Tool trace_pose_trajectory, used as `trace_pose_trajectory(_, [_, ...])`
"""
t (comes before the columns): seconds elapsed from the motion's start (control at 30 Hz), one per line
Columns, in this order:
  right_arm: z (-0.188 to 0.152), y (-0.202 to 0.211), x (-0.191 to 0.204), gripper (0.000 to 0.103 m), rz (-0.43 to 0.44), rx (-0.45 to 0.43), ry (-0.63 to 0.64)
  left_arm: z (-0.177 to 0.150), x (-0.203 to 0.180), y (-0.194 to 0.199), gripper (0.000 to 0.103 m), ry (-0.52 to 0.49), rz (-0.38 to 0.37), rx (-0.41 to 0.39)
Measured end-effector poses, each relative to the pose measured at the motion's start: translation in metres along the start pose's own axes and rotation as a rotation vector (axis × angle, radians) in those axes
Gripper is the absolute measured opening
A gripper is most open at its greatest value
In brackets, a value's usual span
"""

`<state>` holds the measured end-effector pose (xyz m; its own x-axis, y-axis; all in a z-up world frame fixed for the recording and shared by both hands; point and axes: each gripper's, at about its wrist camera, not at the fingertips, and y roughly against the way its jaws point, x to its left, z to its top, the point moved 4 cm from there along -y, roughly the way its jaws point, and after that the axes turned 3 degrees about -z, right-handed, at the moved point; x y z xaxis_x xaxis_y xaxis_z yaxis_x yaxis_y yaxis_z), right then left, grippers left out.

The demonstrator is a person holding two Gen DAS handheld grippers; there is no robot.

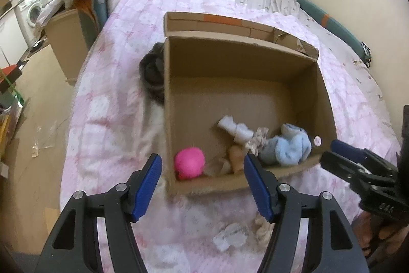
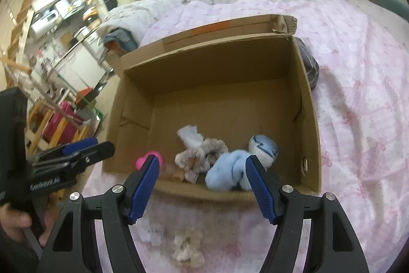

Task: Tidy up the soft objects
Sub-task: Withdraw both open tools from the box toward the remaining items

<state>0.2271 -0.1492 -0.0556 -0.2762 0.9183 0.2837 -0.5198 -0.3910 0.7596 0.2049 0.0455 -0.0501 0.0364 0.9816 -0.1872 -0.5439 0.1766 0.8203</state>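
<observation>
Left wrist view: we hold the left gripper point(image 1: 203, 186) spread, empty, over the box's point(image 1: 255, 53) near wall | pink ball point(image 1: 189, 162), white sock point(image 1: 236, 131), blue sock point(image 1: 291, 147) inside at 12 o'clock | right gripper point(image 2: 202, 186) spread, empty | beige scrunchie point(image 2: 188, 247) on quilt point(image 2: 358, 94) at 6 o'clock.

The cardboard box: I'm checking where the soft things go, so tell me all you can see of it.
The cardboard box is plain brown, open-topped, with its far flap folded back showing an orange strip. It sits on the pink bedspread. A pink ball, white sock and blue sock lie along its near wall.
</observation>
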Motion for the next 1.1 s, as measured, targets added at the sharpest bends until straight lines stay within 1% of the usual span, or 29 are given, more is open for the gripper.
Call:
trace_pose_trajectory(0.27, [-0.021,0.025,0.005,0.074,-0.016,0.001,0.007,-0.026,0.010,0.019,0.063,0.062,-0.003,0.009])
trace_pose_trajectory(0.3, [-0.023,0.027,0.006,0.074,-0.020,0.000,0.008,-0.029,0.011,0.020,0.063,0.066,0.002,0.012])
trace_pose_trajectory(0.47, [-0.033,0.034,0.006,0.074,-0.030,0.002,-0.013,-0.047,0.016,0.024,0.063,0.066,0.074,0.027])
trace_pose_trajectory(0.6, [-0.042,0.036,0.000,0.074,-0.037,0.019,-0.056,-0.056,0.022,0.022,0.063,0.096,0.071,0.046])
trace_pose_trajectory(0.67, [-0.047,0.033,-0.005,0.074,-0.034,0.044,-0.091,-0.060,0.025,0.016,0.063,0.104,0.101,0.066])
trace_pose_trajectory(0.73, [-0.053,0.024,-0.009,0.074,-0.040,0.089,-0.110,-0.062,0.029,0.008,0.063,0.118,0.117,0.087])
trace_pose_trajectory(0.83, [-0.065,0.005,-0.007,0.074,-0.040,0.179,-0.103,-0.064,0.034,-0.004,0.063,0.164,0.089,0.128])
trace_pose_trajectory(0.93, [-0.077,-0.017,0.006,0.074,-0.029,0.267,-0.047,-0.069,0.034,-0.014,0.063,0.185,0.073,0.159])
trace_pose_trajectory(1.03, [-0.090,-0.038,0.023,0.074,-0.007,0.351,0.028,-0.070,0.029,-0.020,0.063,0.174,0.066,0.178])
trace_pose_trajectory(1.1, [-0.096,-0.048,0.029,0.074,-0.005,0.386,0.052,-0.070,0.027,-0.022,0.063,0.168,0.063,0.185])
